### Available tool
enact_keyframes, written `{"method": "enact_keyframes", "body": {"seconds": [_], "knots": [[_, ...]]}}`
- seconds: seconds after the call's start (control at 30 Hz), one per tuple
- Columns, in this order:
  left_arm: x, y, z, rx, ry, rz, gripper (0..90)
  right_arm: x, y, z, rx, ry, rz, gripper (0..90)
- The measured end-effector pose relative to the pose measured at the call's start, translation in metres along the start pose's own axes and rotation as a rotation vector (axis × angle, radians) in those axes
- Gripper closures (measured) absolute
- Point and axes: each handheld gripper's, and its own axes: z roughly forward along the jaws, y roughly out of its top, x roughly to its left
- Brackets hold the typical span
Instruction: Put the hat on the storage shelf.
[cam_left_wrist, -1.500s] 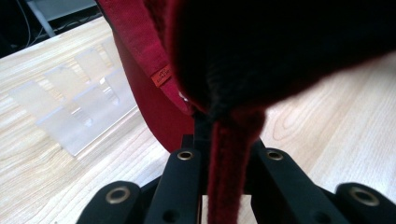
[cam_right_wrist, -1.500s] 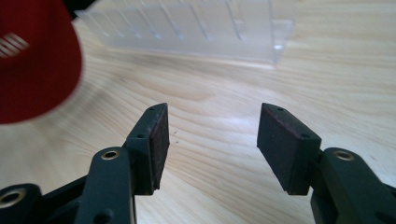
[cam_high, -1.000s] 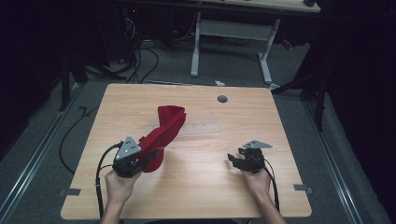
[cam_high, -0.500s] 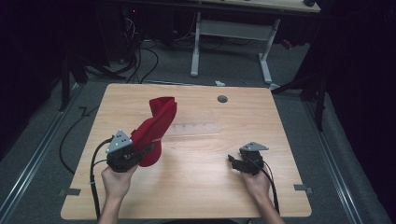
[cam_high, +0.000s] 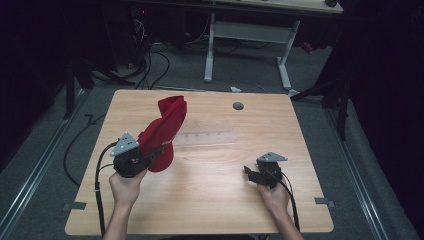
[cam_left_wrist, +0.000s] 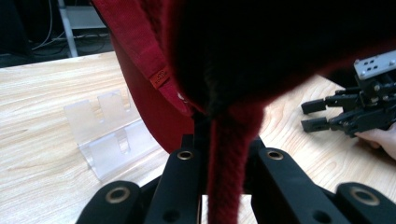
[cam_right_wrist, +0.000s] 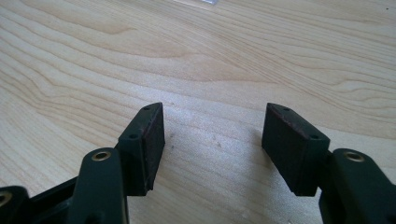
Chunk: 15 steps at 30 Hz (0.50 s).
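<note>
Red fabric garment (cam_high: 162, 131): a soft red cloth with a hemmed edge and a small sewn tab, held up off the light wooden tabletop (cam_high: 210, 200) at its left half, rising tall and twisted toward the far edge.
Change in the cloth: a second earlier it lay lower and slanted across the tabletop; half a second earlier it was already lifted; at this moment it stood at about the same height, slightly nearer the left side.
Left gripper (cam_high: 152, 152): clamped on the lower end of the red cloth; in the left gripper view (cam_left_wrist: 223, 154) a thick fold of cloth ran down between its black jaws, pinched tight.
Left gripper's move: it had risen and drawn back toward the person since a second before.
Right gripper (cam_high: 248, 172): low over the right half of the tabletop, well apart from the cloth; in the right gripper view (cam_right_wrist: 212, 140) its jaws stood wide, with bare wood between them.
Right gripper's move: it had stayed in nearly the same place, shifted slightly toward the near edge.
Clear plastic stand (cam_high: 207, 137): a transparent slotted piece resting on the tabletop, just beside the hanging cloth; its place was unchanged.
Grey round grommet (cam_high: 238, 106): set in the tabletop near the far edge.
</note>
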Motion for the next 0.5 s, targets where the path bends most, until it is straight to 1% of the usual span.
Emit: {"method": "enact_keyframes", "body": {"seconds": [0.13,0.17,0.2,0.27,0.43,0.5], "knots": [[0.002,0.006,0.002,-0.012,0.006,-0.003,83.8,0.0,0.0,0.0,0.002,0.0,0.002,38.8],[0.004,0.01,0.003,-0.024,0.004,-0.01,83.8,0.001,0.0,0.0,0.002,0.0,0.001,38.5],[0.004,0.01,0.003,-0.024,0.004,-0.01,83.8,0.001,0.0,0.0,0.002,0.0,0.001,38.5],[0.005,0.015,0.005,-0.036,0.009,-0.014,83.8,0.001,0.0,0.0,0.002,0.0,0.001,38.3],[0.006,0.023,0.008,-0.056,0.013,-0.005,83.8,0.001,0.0,0.0,0.002,0.001,0.0,37.9],[0.01,0.028,0.01,-0.068,0.014,-0.009,83.8,0.001,0.0,0.0,0.001,0.001,-0.002,37.7]]}}
